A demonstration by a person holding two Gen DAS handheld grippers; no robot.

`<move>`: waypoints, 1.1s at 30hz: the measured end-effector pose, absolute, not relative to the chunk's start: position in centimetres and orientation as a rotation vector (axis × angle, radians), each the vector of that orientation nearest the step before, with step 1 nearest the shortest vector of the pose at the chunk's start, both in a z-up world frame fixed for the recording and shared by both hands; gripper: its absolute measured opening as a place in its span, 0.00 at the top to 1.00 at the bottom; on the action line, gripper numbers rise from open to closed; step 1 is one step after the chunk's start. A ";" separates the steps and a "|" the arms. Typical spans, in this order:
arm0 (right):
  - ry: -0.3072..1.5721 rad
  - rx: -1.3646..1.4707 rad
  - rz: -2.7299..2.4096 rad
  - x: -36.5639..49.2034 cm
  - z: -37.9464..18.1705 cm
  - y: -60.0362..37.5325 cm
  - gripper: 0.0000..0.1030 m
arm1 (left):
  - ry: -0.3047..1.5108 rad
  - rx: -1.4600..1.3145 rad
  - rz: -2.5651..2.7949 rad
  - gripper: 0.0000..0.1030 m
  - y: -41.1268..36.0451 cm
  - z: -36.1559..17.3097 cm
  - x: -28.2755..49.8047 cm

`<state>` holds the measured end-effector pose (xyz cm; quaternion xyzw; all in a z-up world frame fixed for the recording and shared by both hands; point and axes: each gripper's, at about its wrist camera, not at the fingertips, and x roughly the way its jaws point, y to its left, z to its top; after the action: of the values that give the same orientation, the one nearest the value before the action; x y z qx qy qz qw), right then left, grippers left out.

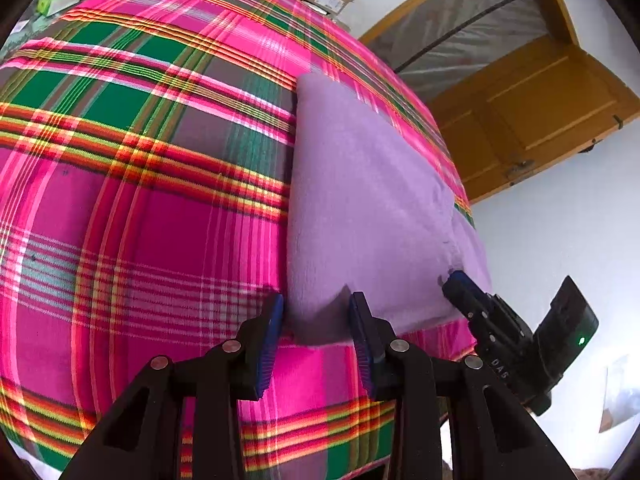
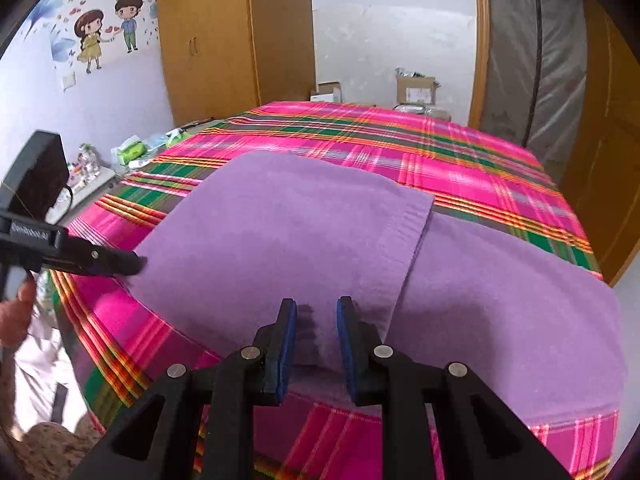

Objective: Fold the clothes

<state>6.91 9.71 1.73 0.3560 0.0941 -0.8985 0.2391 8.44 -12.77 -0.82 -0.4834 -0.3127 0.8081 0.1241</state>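
A purple fleece cloth [image 2: 288, 232] lies on the bed with its left part folded over onto the rest [image 2: 512, 304]. It also shows in the left wrist view [image 1: 360, 208]. My left gripper [image 1: 316, 312] is open, its fingers astride the cloth's near left corner. It shows from the side in the right wrist view [image 2: 138, 262], tips at the cloth's left edge. My right gripper [image 2: 316, 316] is open over the cloth's near edge, beside the fold line. In the left wrist view the right gripper [image 1: 452, 280] touches the cloth's near right part.
The bed carries a pink, green and orange plaid sheet [image 2: 460, 160]. A bedside table with clutter [image 2: 96, 172] stands to the left. A wooden wardrobe [image 2: 224, 40], cardboard boxes [image 2: 416, 88] and a wrapped mattress [image 2: 536, 60] stand beyond the bed.
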 end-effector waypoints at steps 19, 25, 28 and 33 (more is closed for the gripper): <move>0.311 0.862 -2.305 8.9 3.5 3.2 0.70 | -0.878 -1.414 2.404 0.66 -14.2 0.0 10.7; 0.378 0.850 -2.174 10.3 2.6 -0.6 0.61 | -0.923 -1.399 2.430 0.66 -16.0 0.2 10.0; 0.425 0.876 -2.138 10.5 1.7 -2.2 0.56 | -0.929 -1.405 2.423 0.66 -16.2 0.1 9.0; 0.509 0.890 -2.162 10.8 0.8 -4.3 0.50 | -0.938 -1.418 2.404 0.56 -16.5 0.0 6.8</move>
<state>10.81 -4.34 0.85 0.3464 0.1979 -0.8408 0.3659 6.77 -16.50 -0.03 -0.4792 -0.3169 0.8126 0.0983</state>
